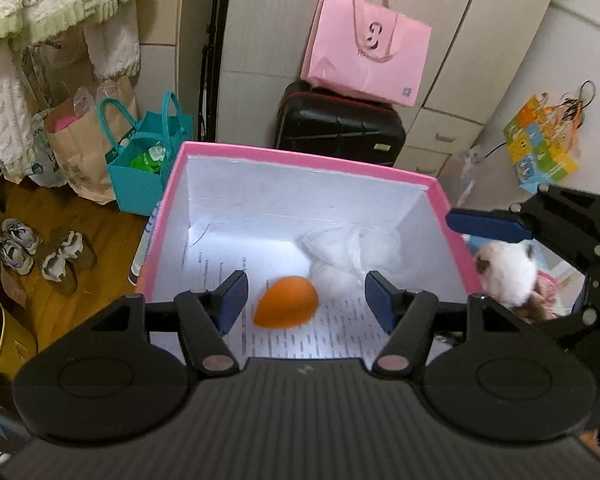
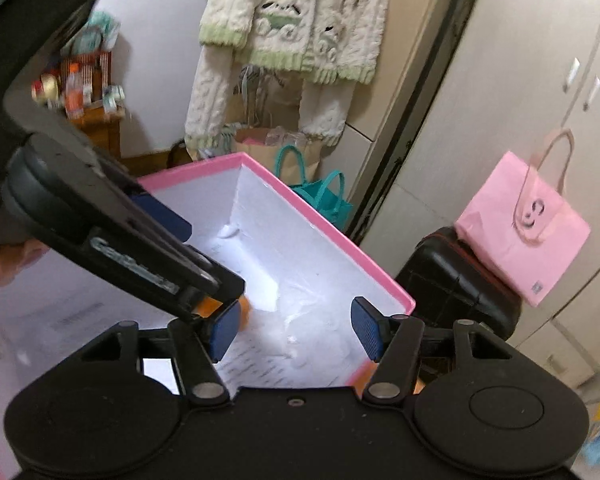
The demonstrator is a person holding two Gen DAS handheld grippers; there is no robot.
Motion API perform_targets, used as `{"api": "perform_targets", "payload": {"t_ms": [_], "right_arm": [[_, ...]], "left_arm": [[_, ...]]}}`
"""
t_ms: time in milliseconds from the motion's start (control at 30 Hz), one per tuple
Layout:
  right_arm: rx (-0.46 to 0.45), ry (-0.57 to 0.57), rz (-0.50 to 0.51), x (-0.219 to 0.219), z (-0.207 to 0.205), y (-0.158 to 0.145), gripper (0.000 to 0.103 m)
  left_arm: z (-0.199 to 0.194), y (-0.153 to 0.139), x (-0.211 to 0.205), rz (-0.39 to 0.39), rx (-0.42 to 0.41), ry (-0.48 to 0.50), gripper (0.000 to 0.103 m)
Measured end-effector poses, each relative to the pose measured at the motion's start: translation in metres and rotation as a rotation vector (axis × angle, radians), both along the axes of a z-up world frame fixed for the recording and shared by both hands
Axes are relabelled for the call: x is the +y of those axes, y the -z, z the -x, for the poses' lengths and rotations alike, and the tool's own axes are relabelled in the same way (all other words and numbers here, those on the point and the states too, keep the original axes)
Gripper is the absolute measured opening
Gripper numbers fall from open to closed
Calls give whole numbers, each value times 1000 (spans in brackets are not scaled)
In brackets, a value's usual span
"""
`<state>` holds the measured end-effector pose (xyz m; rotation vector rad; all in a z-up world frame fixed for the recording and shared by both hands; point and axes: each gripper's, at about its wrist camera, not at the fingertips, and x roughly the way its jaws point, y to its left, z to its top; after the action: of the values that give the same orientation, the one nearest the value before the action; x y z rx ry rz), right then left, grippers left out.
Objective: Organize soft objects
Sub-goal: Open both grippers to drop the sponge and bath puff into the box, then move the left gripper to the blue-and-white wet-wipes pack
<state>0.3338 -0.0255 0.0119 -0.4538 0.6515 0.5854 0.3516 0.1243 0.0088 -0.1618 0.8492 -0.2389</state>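
A pink-rimmed white box [image 1: 300,158] stands open below both grippers, with printed paper on its floor. An orange egg-shaped soft thing [image 1: 286,302], blurred, is inside it, below the gap of my left gripper [image 1: 306,300]. That gripper is open and its pads do not touch the egg. A white mesh puff [image 1: 348,252] lies further back in the box. My right gripper [image 2: 296,330] is open over the box [image 2: 320,216] with nothing between its fingers. A white plush toy [image 1: 504,272] shows just past the box's right rim, behind the right gripper's upper pad [image 1: 488,225].
A black suitcase [image 1: 340,128] with a pink paper bag [image 1: 364,48] on it stands behind the box. A teal tote [image 1: 140,160], a brown paper bag [image 1: 80,152] and shoes [image 1: 40,252] sit on the wooden floor at left. A knitted sweater [image 2: 292,24] hangs on the wall.
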Motion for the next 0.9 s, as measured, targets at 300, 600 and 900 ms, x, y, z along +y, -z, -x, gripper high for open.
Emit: {"api": "perform_targets", "payload": {"t_ms": [300, 600, 900], "right_arm": [[80, 7, -211, -47, 58, -38, 67], [2, -10, -241, -77, 130, -75, 69], [-72, 40, -209, -118, 192, -80, 71]], "left_arm": [[71, -48, 0, -26, -118, 74, 67], [138, -80, -24, 12, -149, 246, 72], [197, -92, -65, -7, -184, 392, 77]]}}
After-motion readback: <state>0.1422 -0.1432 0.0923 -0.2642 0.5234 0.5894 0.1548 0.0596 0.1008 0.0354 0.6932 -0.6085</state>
